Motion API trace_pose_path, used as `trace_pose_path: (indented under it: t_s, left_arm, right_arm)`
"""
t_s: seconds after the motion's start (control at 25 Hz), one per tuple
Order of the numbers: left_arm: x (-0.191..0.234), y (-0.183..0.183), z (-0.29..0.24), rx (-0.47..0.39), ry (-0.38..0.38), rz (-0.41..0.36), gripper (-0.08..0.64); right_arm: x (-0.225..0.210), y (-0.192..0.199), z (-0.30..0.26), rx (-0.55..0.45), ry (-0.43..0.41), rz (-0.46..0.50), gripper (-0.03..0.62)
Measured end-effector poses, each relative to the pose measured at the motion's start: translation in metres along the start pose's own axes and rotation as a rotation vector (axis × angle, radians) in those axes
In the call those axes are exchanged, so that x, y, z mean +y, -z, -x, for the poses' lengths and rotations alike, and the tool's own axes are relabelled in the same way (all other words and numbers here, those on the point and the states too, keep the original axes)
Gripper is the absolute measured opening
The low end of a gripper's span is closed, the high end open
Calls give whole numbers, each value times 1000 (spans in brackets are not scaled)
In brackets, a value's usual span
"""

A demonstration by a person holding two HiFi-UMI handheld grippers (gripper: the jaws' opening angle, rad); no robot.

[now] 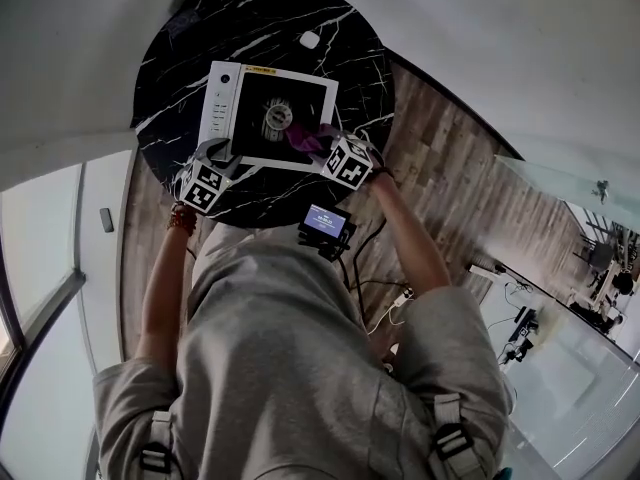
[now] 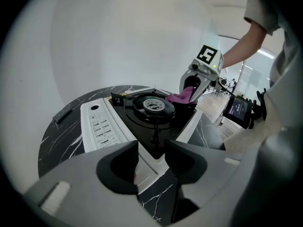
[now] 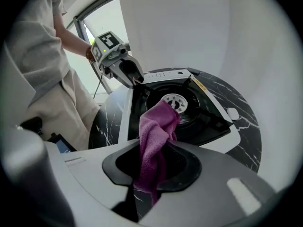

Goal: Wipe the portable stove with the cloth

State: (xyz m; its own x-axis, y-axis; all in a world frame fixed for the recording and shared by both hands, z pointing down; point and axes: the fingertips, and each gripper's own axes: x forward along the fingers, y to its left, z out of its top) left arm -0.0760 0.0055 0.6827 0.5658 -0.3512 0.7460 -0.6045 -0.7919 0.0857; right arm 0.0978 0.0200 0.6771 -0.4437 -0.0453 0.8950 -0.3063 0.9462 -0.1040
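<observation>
Wiping under way. R gripper (image 3: 151, 167) clenched on cloth (image 3: 154, 131), which hangs over stove (image 1: 222, 108) top, frame centre. L gripper (image 2: 151, 157) clamps stove's lower-left corner. Next, I judge: press cloth down, sweep, skirt burner (image 3: 174, 103).

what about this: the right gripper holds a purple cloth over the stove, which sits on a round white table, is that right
Not quite. The table is black with white veins, not white; the head view shows it. The rest stands: the right gripper holds the purple cloth over the stove, and the table is round.
</observation>
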Motion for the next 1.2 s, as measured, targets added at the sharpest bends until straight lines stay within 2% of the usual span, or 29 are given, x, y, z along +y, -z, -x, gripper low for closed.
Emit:
trace_pose_path:
  t_s: [0.12,0.24,0.4,0.56,0.8,1.2]
  left_arm:
    - [0,-1,-1,3,1,3,173]
    - [0,-1,-1,8,4,4,174]
    - [1,-1,-1,11,-2,4,175]
    - [-1,-1,-2,14,-2,6,176]
    - [2,-1,-1,14,-11,10,176]
    - [2,1,-2,1,-26,7,178]
  right_arm:
    - [-10,-4,11,-74,31,5,106]
    - [-59,-14,34,-174,153,-106,106]
    - [-128,3,33,-63,276,-116,106]
    - [-163,11,22,-2,318,-149,107]
    - [-133,11,15,18,294,-35,94]
    - [-55,40,9,-11,186,-90,84]
